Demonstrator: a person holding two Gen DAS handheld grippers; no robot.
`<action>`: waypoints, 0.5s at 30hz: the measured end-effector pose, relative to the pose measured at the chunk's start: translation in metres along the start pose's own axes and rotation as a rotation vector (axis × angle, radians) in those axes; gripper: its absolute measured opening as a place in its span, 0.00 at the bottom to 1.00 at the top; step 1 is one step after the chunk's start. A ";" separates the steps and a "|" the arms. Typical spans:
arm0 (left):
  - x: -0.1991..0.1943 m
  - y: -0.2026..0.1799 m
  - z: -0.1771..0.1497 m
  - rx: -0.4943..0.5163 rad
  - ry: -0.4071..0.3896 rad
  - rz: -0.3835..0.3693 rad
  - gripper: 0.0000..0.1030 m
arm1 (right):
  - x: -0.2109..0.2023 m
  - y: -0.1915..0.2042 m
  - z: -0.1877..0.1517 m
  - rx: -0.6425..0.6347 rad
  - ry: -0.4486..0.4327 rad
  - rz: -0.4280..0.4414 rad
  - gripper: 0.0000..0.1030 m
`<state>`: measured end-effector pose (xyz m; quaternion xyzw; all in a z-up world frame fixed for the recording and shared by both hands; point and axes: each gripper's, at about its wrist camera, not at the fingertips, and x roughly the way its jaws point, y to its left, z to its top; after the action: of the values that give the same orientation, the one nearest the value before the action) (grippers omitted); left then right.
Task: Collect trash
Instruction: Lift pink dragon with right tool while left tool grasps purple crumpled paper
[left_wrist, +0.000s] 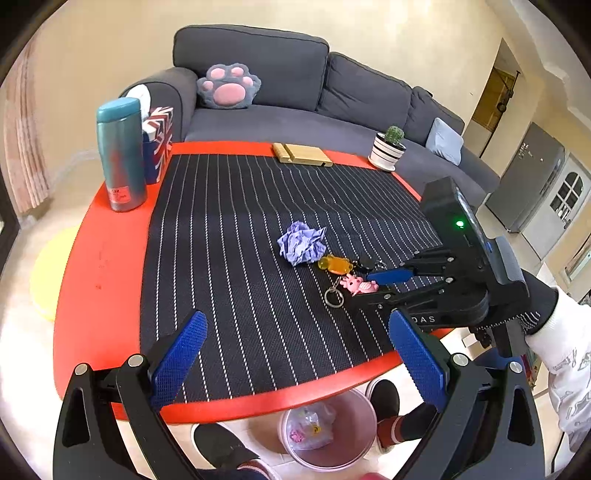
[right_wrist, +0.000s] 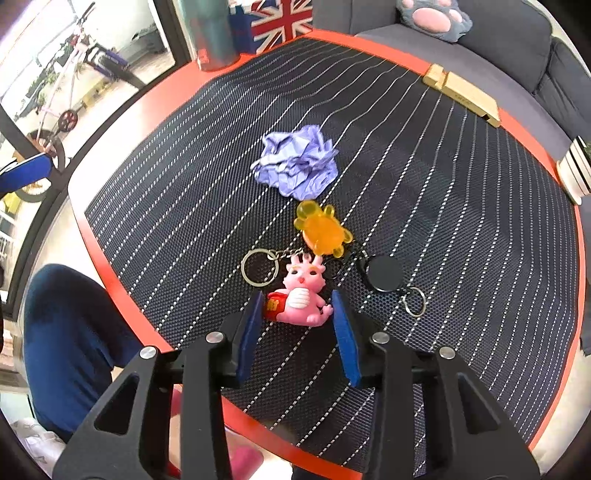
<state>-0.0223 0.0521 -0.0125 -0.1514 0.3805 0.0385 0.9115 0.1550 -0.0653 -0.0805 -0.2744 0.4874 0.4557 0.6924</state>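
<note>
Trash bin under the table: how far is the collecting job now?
Done: the pink bin under the table already holds some wrappers. In hand: the right hand-held gripper brackets the pink dragon keychain; a firm grip is not clear. Left: the crumpled purple paper lies on the mat.

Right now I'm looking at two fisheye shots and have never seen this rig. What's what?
There is no robot here. A person holds a two-finger gripper in each hand, and each gripper carries a camera looking along its blue fingers.

In the left wrist view, the left gripper is open and empty above the red table. A pink bin sits on the floor below.

In the right wrist view, the right gripper is closed around a pink dragon keychain. The pads look to touch both of its sides, and it still lies on the striped mat.

Beyond it lie an orange keychain, a black reel and crumpled purple paper.
</note>
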 end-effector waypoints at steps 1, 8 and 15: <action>0.002 -0.001 0.003 0.006 0.000 0.001 0.92 | -0.002 -0.001 0.000 0.005 -0.009 0.002 0.37; 0.013 -0.009 0.025 0.030 0.006 -0.006 0.92 | -0.024 -0.016 -0.005 0.062 -0.074 0.017 0.36; 0.038 -0.015 0.054 0.042 0.046 -0.013 0.92 | -0.045 -0.030 -0.012 0.097 -0.112 0.026 0.36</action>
<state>0.0444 0.0528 0.0004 -0.1354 0.4009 0.0209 0.9058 0.1719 -0.1049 -0.0452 -0.2084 0.4727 0.4552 0.7252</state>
